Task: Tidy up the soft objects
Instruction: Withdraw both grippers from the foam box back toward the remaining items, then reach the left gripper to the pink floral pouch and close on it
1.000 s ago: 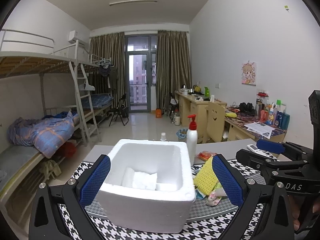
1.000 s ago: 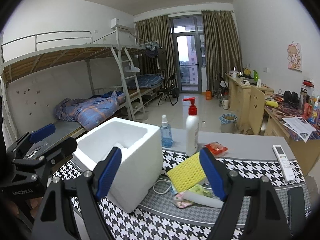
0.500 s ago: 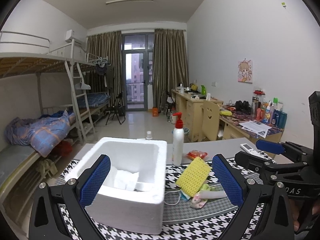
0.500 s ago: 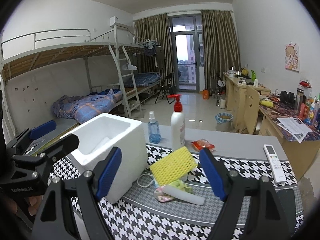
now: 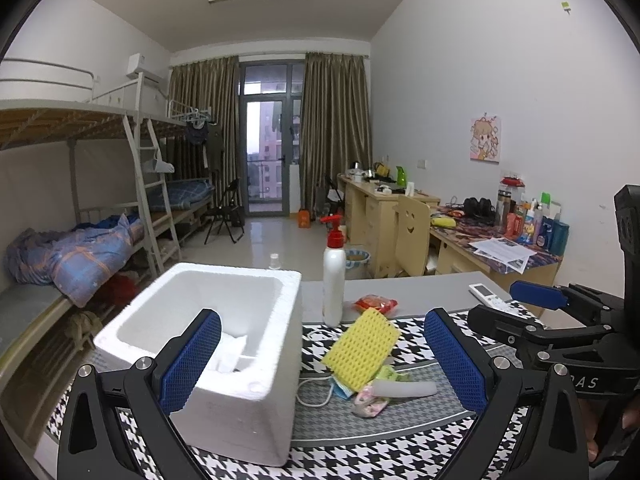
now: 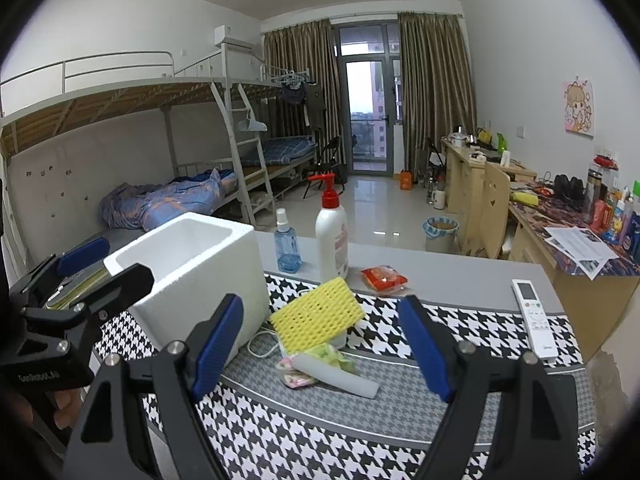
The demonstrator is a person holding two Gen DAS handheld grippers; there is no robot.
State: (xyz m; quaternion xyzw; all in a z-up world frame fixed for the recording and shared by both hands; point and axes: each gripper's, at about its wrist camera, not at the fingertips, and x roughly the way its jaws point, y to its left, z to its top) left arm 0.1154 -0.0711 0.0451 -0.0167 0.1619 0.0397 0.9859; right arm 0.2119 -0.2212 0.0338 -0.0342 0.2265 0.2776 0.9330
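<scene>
A white foam box [image 5: 224,344] [image 6: 200,264] stands on the houndstooth cloth, with white soft pieces [image 5: 230,354] lying inside. Right of it leans a yellow sponge [image 5: 362,354] [image 6: 318,314] on a small pile: a white foam roll [image 5: 404,389] [image 6: 340,374] and green and pink soft bits [image 6: 320,356]. My left gripper [image 5: 324,358] is open above the box's right wall, nothing between its blue pads. My right gripper [image 6: 322,348] is also open, framing the sponge pile from short of it, touching nothing.
A red-capped pump bottle [image 6: 331,232], a blue spray bottle [image 6: 287,248], a red snack packet [image 6: 384,278] and a remote [image 6: 534,318] sit behind and right of the pile. A white cable [image 5: 316,390] loops beside the box. Bunk beds left, desks right.
Both grippers have shifted right, so the box has slid leftward in both views and the sponge pile now sits nearer the middle. Both stay open.
</scene>
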